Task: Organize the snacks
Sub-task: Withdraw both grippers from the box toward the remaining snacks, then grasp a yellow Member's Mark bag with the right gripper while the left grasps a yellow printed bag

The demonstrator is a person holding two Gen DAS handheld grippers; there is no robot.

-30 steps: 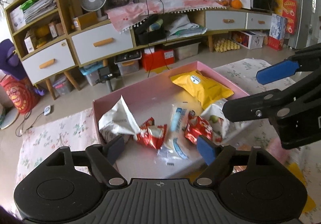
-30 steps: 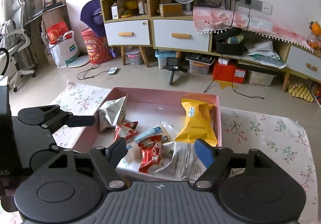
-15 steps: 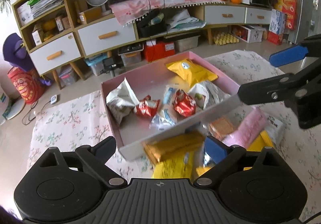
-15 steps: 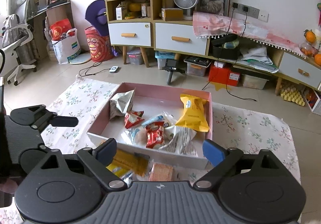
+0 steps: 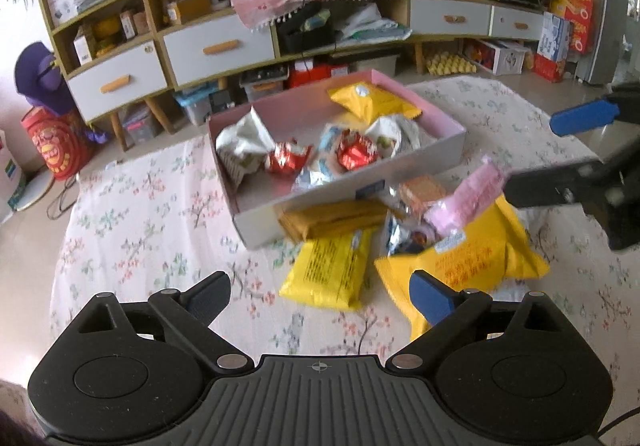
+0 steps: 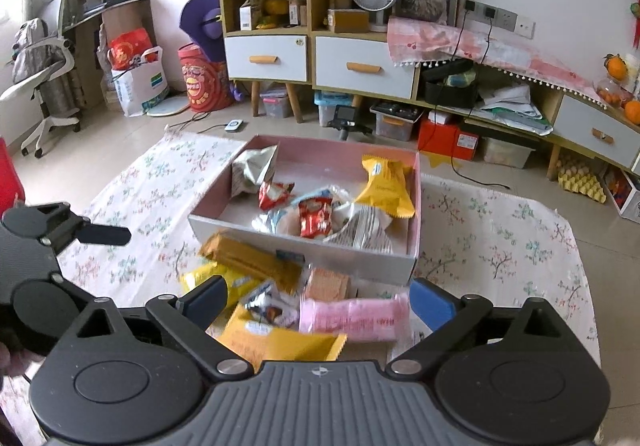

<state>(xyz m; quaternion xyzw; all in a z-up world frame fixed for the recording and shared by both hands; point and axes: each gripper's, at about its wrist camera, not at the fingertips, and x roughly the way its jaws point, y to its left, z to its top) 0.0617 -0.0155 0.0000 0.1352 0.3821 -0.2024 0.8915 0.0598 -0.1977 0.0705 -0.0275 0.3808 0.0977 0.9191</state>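
Jaws of the left gripper point(image 5: 320, 296) stand released and empty. Right gripper point(image 6: 318, 300) jaws are opening above loose snack packets point(image 6: 352, 316) beside the pink box point(image 6: 304, 246).

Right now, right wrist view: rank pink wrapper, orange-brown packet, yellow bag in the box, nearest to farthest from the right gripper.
From the right gripper:
1. pink wrapper: between the open fingers, on the cloth in front of the box.
2. orange-brown packet: ahead to the left, against the box's near wall.
3. yellow bag: inside the pink box, far right corner.
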